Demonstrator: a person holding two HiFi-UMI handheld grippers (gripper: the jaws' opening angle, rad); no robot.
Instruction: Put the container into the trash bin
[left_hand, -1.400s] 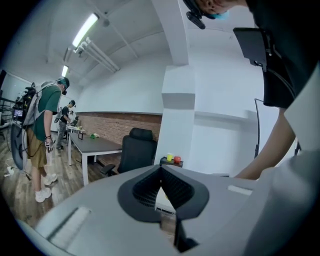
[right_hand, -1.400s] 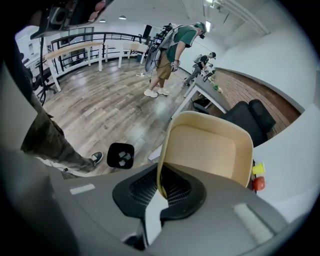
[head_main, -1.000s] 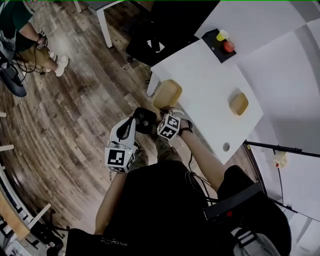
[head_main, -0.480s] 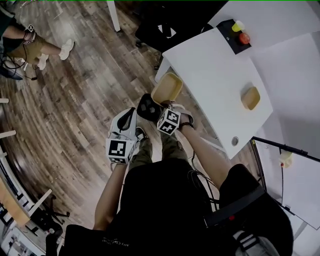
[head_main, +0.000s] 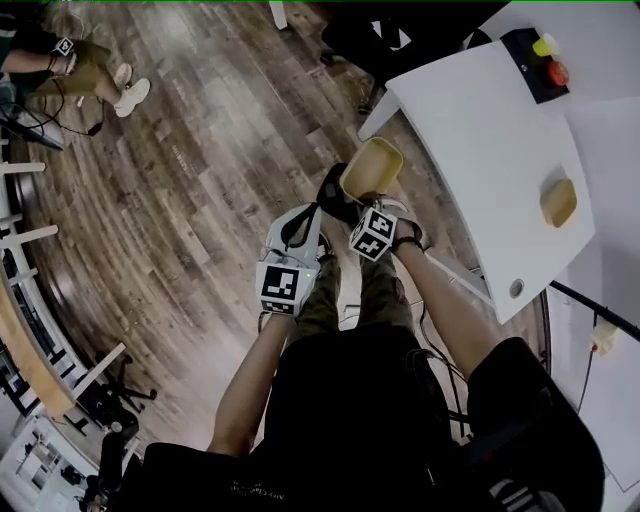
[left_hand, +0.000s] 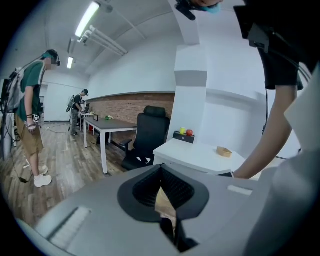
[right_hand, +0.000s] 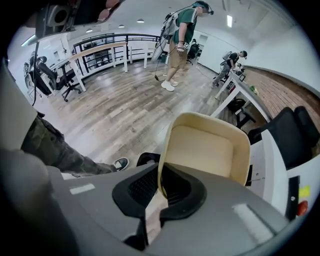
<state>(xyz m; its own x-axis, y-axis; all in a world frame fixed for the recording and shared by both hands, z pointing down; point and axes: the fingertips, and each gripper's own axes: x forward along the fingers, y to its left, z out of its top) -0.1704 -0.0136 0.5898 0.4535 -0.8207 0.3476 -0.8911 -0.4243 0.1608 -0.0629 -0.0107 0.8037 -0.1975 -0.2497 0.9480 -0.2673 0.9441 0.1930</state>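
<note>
A person standing over a plank floor (head_main: 200, 150) carries a shallow tan container (right_hand: 202, 150) by one edge. The right gripper (right_hand: 161, 187) is clamped on its thin rim, so the rest of the tray juts out unsupported, just beside the corner of a white table (head_main: 480, 150). The left gripper (left_hand: 165, 205) hangs beside it with its jaws drawn almost together and nothing visibly caught between them. No trash bin can be picked out in any view, so the container seems some way from its destination. The main risk appears to be the grip itself. With only one narrow pinch on a smooth lip, the tray could swing or slide free and land on the floor. A brush against the nearby table corner could knock it loose the same way. The container is a rounded square with upturned walls and a matte, even surface, and it looks like light moulded fibre or plastic. The gripper pads are black and ribbed, set in grey housings. The tabletop is smooth and glossy, the floorboards grainy and mottled brown.
</note>
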